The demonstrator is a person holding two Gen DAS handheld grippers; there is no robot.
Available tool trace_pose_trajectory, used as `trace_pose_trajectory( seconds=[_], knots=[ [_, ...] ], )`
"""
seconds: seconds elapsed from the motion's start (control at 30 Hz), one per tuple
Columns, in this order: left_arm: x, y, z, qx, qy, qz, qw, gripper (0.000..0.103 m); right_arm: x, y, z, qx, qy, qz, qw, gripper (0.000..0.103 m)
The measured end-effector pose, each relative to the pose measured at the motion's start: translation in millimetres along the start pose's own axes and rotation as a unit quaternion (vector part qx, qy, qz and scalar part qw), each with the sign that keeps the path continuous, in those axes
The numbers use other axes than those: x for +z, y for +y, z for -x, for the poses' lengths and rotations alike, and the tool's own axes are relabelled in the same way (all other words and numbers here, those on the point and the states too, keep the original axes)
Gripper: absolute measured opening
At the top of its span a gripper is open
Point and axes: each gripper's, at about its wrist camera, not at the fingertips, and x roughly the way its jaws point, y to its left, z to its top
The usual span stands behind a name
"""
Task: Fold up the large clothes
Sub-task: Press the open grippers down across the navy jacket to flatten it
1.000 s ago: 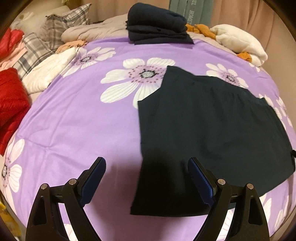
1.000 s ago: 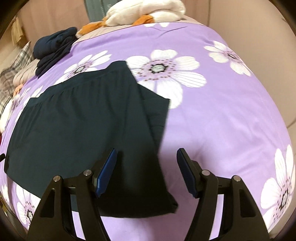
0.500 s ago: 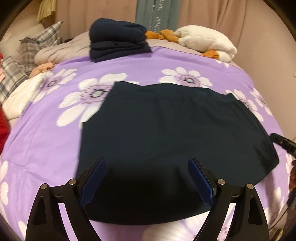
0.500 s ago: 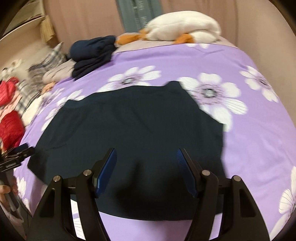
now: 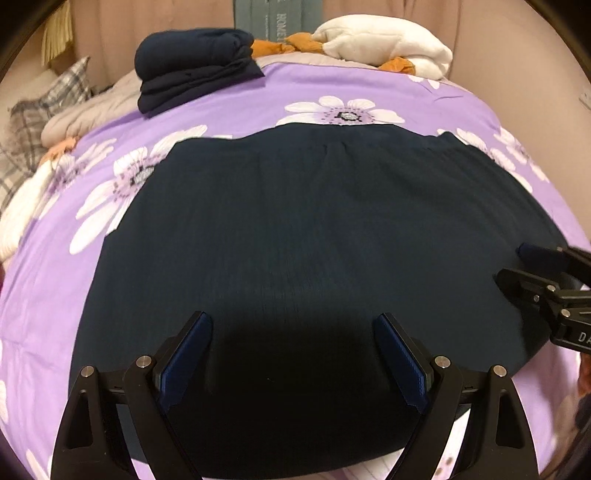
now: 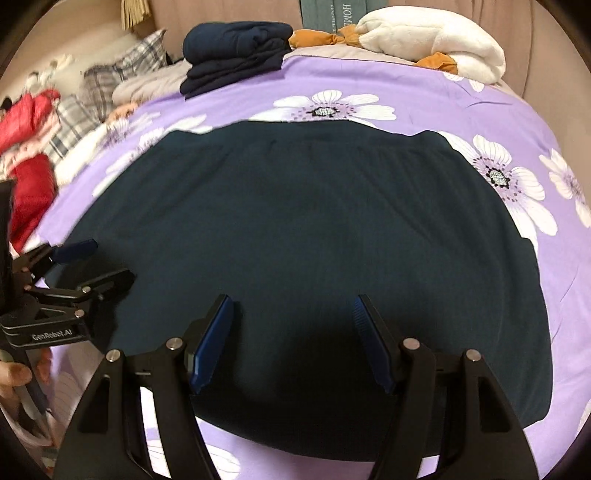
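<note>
1. Crowding the far edge of the bed are a folded stack of navy clothes [image 5: 195, 70], a fluffy white blanket [image 5: 388, 44] with orange fabric [image 5: 291, 46] tucked against it, and a grey-green box [image 5: 280, 16] with lettering standing behind them.
2. Off to the left lie a plaid pillow [image 6: 122, 74], a beige quilt [image 5: 92, 114] and bright red garments [image 6: 29, 147], all well apart from the working area.
3. A purple sheet [image 5: 236, 110], smooth and printed with large white daisies, covers the bed.
4. The dark garment [image 5: 314, 240], a wide piece of dark teal cloth with a faint ribbed weave and a gathered band along its far edge, lies spread flat in the middle of the sheet.
5. The left gripper [image 5: 293, 356] hovers over the garment's near edge, jaws spread wide with nothing between the blue ridged pads.
6. The right gripper [image 6: 291, 338] hangs beside it over the same near edge, jaws apart at a moderate gap and holding nothing.
7. Each gripper shows in the other's view, and a hand [image 6: 14, 374] grasps the left one's handle.
</note>
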Motion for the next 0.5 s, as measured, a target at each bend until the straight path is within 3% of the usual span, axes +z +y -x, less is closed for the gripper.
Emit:
trace_pose_trajectory(
  seconds=[0.5],
  knots=[
    [-4.0,1.6,1.6,-0.001,-0.01,-0.007,0.9999,0.09,-13.2,-23.7,7.4,-0.011,-0.011,-0.018,1.0,0.067]
  ],
)
